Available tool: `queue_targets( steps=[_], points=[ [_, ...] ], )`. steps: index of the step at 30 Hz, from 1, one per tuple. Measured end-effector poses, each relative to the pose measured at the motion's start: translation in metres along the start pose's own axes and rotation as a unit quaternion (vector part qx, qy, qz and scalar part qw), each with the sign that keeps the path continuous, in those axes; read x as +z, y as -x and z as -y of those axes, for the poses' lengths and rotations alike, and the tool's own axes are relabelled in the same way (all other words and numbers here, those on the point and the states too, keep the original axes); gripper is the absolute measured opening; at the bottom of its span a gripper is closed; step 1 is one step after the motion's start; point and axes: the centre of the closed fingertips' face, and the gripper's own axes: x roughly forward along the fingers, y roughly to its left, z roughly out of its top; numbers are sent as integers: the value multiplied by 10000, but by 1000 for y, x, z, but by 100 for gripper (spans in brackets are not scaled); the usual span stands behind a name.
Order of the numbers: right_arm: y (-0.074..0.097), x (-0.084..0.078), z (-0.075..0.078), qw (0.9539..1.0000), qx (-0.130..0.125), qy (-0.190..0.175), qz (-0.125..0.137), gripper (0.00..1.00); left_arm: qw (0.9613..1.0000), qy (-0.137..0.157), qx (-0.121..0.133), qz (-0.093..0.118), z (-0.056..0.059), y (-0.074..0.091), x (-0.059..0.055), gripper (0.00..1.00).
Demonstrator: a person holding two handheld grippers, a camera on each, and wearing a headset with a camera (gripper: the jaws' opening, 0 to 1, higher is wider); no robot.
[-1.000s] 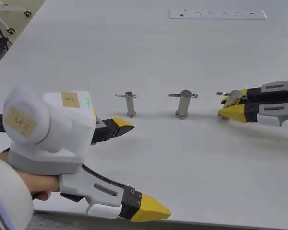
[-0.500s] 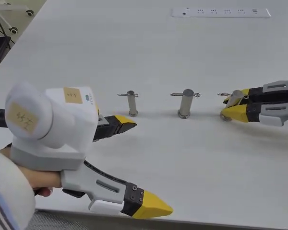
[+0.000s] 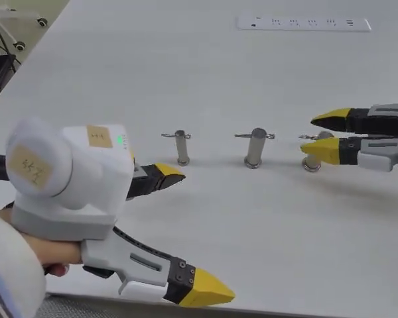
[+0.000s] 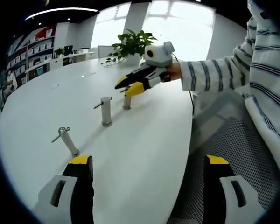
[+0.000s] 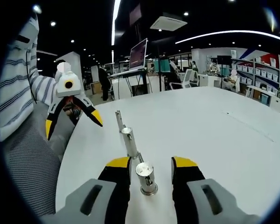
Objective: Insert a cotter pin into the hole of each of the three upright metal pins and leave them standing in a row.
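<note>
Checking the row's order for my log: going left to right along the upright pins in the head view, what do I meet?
Slim grey metal pin → thicker grey metal pin → third grey metal pin, standing between the open jaws of the yellow-tipped right gripper.

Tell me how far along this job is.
Looks nearly done: left pin, middle pin and right pin stand in a row, each with a cotter pin through it. The right gripper is open around the right pin, left gripper open and empty. Only backing away seems left.
</note>
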Motion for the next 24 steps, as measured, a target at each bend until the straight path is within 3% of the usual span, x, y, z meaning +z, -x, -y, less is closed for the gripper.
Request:
queue_targets(
  steps=[6, 9, 14, 24],
  points=[
    [11, 21, -12, 9998, -112, -40, 180, 49, 9998, 55, 152, 111, -6, 7, 4, 98],
    [16, 17, -17, 9990, -261, -365, 8, 61, 9991, 140, 308, 237, -12, 11, 7, 98],
    [22, 13, -24, 9966, -414, -705, -57, 80, 9958, 283, 735, 468, -30, 20, 11, 97],
    [36, 1, -42, 9903, -671, -1208, -106, 92, 9904, 682, 995, 672, -42, 35, 9, 97]
  ],
)
